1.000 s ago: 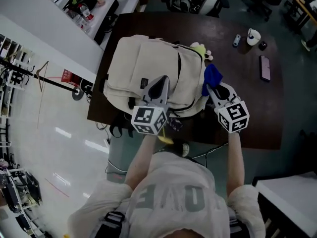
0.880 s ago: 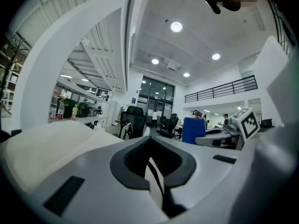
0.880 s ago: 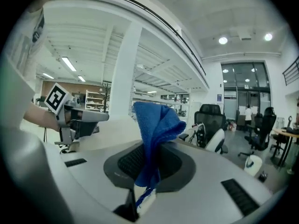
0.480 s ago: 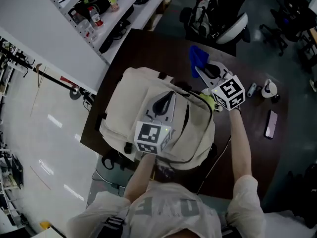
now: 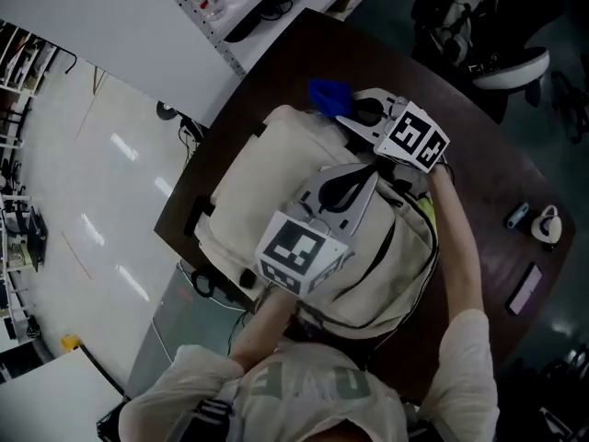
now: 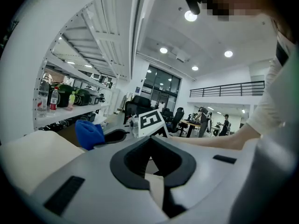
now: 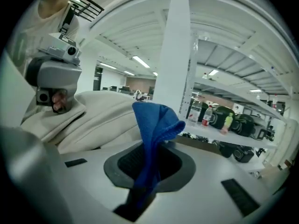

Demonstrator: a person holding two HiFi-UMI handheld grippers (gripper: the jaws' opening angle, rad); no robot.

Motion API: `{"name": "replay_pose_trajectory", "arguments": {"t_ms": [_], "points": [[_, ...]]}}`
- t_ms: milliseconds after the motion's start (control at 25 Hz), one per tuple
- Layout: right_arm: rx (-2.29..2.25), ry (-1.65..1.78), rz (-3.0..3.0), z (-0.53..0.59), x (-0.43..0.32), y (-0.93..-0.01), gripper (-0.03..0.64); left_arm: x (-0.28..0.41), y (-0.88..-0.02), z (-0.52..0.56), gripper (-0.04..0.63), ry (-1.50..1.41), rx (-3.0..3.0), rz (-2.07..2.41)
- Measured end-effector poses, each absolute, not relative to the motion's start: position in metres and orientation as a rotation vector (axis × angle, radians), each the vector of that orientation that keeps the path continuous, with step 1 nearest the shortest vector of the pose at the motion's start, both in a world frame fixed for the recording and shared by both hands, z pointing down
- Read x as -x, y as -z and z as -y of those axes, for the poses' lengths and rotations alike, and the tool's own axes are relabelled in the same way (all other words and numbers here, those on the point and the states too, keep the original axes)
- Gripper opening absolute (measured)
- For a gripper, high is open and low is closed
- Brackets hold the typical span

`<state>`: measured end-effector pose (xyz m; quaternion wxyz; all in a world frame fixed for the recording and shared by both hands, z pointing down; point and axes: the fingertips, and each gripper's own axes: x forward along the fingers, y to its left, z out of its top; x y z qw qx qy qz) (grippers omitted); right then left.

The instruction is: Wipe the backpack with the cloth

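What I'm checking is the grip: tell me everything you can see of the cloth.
The cloth is blue and soft, with a looped, terry-like surface, and is bunched into a folded wad. The right gripper is shut on its lower part, and the rest stands up beyond the jaws. In the head view it sits at the far top edge of the backpack. Whether it touches the backpack cannot be told.

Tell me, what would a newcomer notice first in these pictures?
A big cream backpack lies on a dark table, under both of the person's arms. At its far edge, the right tongs grip a bright blue cloth. The left tongs lie on top of the backpack, seemingly pinching its fabric.
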<state>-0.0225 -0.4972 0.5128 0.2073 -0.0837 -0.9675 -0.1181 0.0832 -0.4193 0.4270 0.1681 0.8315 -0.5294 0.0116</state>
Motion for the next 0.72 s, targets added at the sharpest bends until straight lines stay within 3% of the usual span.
{"name": "replay_pose_trajectory", "arguments": {"t_ms": [320,720], "points": [[0.399,0.330,2.609,0.475,0.016,-0.531,0.043,-0.080,-0.428,0.422,0.005,0.006,-2.327,1.535],[0.287,0.214,2.523,0.469,-0.076,-0.554,0.043,-0.086,-0.436,0.423,0.005,-0.111,-2.373,1.606]]}}
